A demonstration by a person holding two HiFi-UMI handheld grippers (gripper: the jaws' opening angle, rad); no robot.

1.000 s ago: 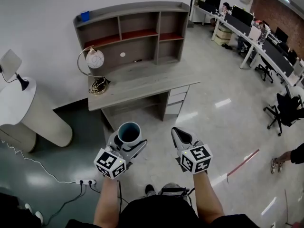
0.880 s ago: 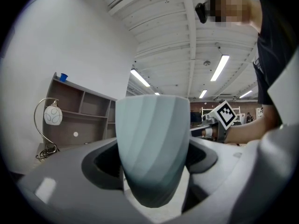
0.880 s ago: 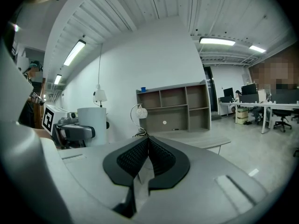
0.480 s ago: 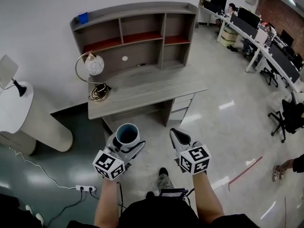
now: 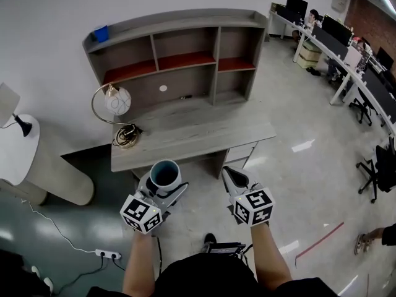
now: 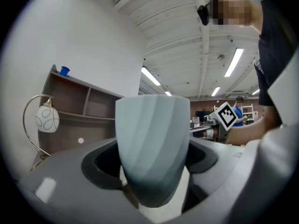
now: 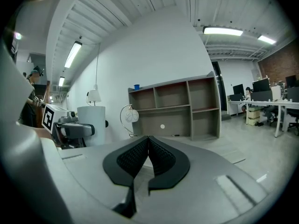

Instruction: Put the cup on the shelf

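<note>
A pale blue-grey cup (image 5: 165,173) (image 6: 152,143) stands upright between the jaws of my left gripper (image 5: 159,184), which is shut on it, held in the air in front of the desk (image 5: 192,138). My right gripper (image 5: 232,177) (image 7: 147,148) is shut with nothing in it, its pads touching, level with the left one. Ahead stands the grey shelf unit (image 5: 179,54) (image 7: 180,108) on the desk, with several bare compartments. In the left gripper view the shelf (image 6: 79,111) shows at the left behind the cup.
A globe desk lamp (image 5: 116,107) stands on the desk's left end. A small blue container (image 5: 101,33) sits on top of the shelf unit. A white round pillar table (image 5: 34,159) is at the left, a power strip (image 5: 106,253) on the floor. Office desks and chairs (image 5: 365,91) stand at the right.
The desk and shelf have come nearer and lower in the head view as the person walks toward them. Both grippers keep their pose, the cup still held.
</note>
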